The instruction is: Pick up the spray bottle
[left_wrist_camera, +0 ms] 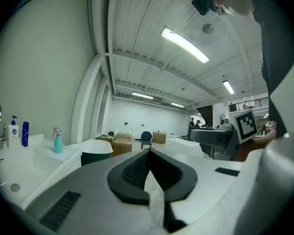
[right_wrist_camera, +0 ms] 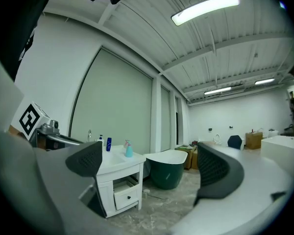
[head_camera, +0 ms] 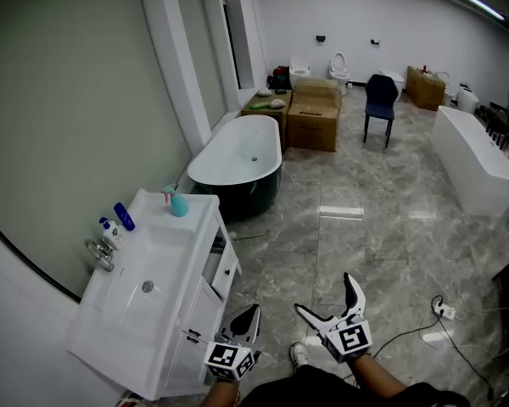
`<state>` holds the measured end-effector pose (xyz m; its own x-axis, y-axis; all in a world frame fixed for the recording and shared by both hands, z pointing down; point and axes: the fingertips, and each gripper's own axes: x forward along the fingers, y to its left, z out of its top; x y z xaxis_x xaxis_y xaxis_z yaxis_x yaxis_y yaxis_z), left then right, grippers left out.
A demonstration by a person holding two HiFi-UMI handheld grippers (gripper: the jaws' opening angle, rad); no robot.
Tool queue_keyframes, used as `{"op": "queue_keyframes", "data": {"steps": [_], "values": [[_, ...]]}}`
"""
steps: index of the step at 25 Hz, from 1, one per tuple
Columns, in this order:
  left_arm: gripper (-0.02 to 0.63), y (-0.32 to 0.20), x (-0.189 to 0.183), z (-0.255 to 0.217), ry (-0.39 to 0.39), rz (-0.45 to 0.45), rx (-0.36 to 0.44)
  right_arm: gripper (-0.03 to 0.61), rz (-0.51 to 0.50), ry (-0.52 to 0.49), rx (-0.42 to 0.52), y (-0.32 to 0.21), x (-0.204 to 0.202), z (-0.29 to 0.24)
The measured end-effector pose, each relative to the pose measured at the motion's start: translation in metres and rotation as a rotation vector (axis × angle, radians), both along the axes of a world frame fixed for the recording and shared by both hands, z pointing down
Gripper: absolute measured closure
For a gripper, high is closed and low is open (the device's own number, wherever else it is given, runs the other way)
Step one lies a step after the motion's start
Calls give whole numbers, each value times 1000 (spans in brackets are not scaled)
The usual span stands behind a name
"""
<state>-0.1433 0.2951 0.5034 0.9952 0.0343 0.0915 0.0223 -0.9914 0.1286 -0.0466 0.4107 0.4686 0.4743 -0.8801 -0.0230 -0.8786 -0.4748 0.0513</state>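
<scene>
Grey stone floor (head_camera: 356, 244) runs out across a large, bright room, with a white vanity against the wall on my left and a dark-sided bathtub (head_camera: 237, 155) just beyond it. The spray bottle (head_camera: 178, 202) stands upright on the vanity's white tabletop (head_camera: 202, 212), at the end nearest the bathtub and beside the sunken basin (head_camera: 144, 271). It has a teal body with a pink trigger head. A blue bottle (head_camera: 124, 216) and a white pump bottle (head_camera: 109, 227) stand further along by the faucet (head_camera: 100, 253), apart from it. Both tools hang low in front of me, well short of the vanity. The left tongs (head_camera: 246, 316) are closed tip to tip with nothing between them. The right tongs (head_camera: 327, 299) are spread wide and empty, and their own view frames the spray bottle (right_wrist_camera: 128, 149) in the gap, far off. I judge the bottle to be light, thin-walled plastic, so it would give under a hard squeeze, and its smooth skin could slip. It is narrow at the foot, so a nudge would probably tip it. I would close the right tongs around the body just below the neck, where the shoulder stops it sliding down, and keep clear of the trigger.
</scene>
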Motion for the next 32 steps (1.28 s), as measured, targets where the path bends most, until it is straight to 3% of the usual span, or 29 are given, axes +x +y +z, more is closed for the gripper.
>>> {"op": "queue_keyframes", "data": {"steps": [10,17,26,32], "values": [[621,-44,85,-13,4,-40,27,-14,-64,-5,-21,-56,89,1],[621,-68,123,-8,-2,-93,19,-14,-121,-2,-35,-79,137,17],[621,-97,144,-5,1,-180,-20,-14,-190,7,-71,-120,157,26],[621,-151,157,-15,24,-231,3,-14,-232,-7,-86,-169,165,36]]}}
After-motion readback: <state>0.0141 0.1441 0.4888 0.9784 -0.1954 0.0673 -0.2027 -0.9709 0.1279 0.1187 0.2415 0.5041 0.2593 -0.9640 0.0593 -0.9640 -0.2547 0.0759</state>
